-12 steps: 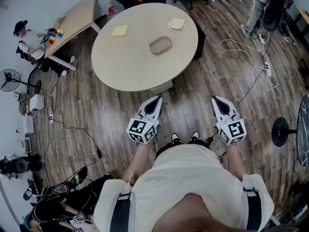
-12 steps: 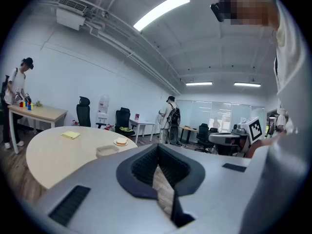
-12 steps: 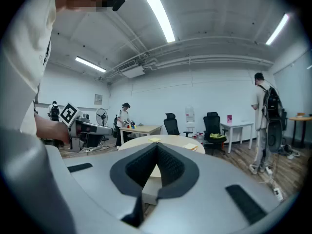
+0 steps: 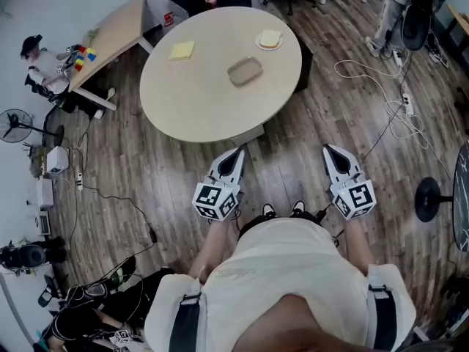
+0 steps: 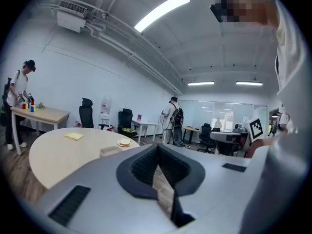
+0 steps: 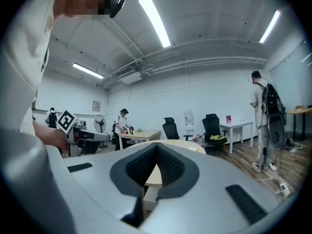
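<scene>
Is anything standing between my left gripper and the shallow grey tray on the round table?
Nothing visible does. Between the left gripper and the shallow grey rectangular tray lie only wooden floor and the round beige table, its own top.

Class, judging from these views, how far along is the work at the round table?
Done: nothing visible; the tray, plate and yellow pad lie apart on the table. In hand: nothing; left claw and right claw are shut and empty, over the floor short of the table. Left: likely everything, beginning with the approach.
</scene>
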A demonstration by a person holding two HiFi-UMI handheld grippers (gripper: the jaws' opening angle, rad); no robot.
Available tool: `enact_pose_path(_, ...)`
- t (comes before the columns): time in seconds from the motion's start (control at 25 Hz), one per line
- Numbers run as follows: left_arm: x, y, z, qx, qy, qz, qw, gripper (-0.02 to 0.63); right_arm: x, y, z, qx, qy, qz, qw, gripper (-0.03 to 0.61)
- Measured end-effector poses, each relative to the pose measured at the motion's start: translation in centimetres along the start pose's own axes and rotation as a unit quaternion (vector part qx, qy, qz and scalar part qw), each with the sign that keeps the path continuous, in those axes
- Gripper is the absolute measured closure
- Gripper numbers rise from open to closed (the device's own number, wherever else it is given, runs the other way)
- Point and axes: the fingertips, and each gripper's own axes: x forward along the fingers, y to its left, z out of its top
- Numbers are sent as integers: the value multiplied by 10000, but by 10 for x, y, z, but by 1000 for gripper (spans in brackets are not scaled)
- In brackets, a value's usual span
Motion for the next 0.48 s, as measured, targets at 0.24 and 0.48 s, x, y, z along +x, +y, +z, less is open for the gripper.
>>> enact_pose_path(0.24,1,14,-7,-92,86,-19,9999,595,13,3,1,-85,78,-5,9999,471)
enact_pose_path(0.48,0,24,-4,-32,26,-177,9998,595,20,3,1,-126,67,-250,9996,471)
